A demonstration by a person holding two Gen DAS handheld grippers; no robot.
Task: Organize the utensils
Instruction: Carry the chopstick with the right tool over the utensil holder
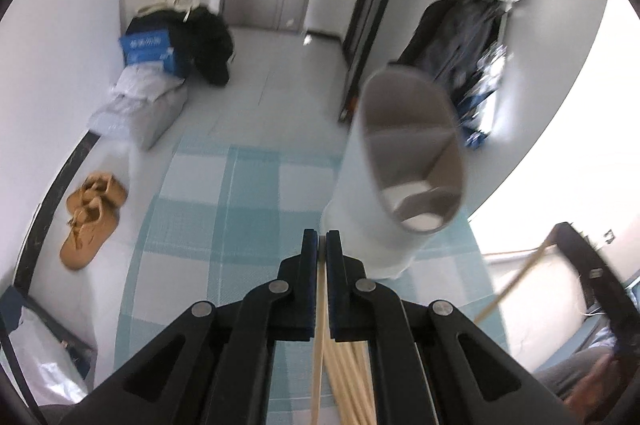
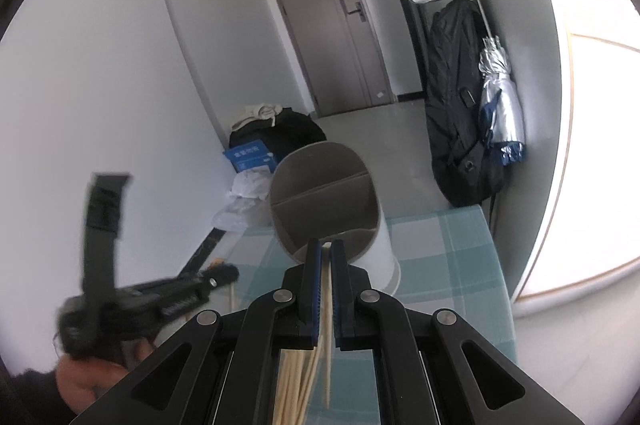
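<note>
Both tongs, left [image 1: 322, 233] & right [image 2: 326, 245], each pinching thin pale wooden chopstick [image 1: 320, 309] nr white oval holder [image 1: 396, 161].

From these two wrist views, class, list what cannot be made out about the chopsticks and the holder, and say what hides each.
- Left wrist view: how many chopsticks the left gripper pinches; its fingers cover them and the bottom edge cuts off the loose bundle.
- Left wrist view: the holder is motion-blurred; its compartment floors are unclear.
- Right wrist view: the holder's near rim, behind the right gripper.
- Right wrist view: the left gripper, blurred.
</note>
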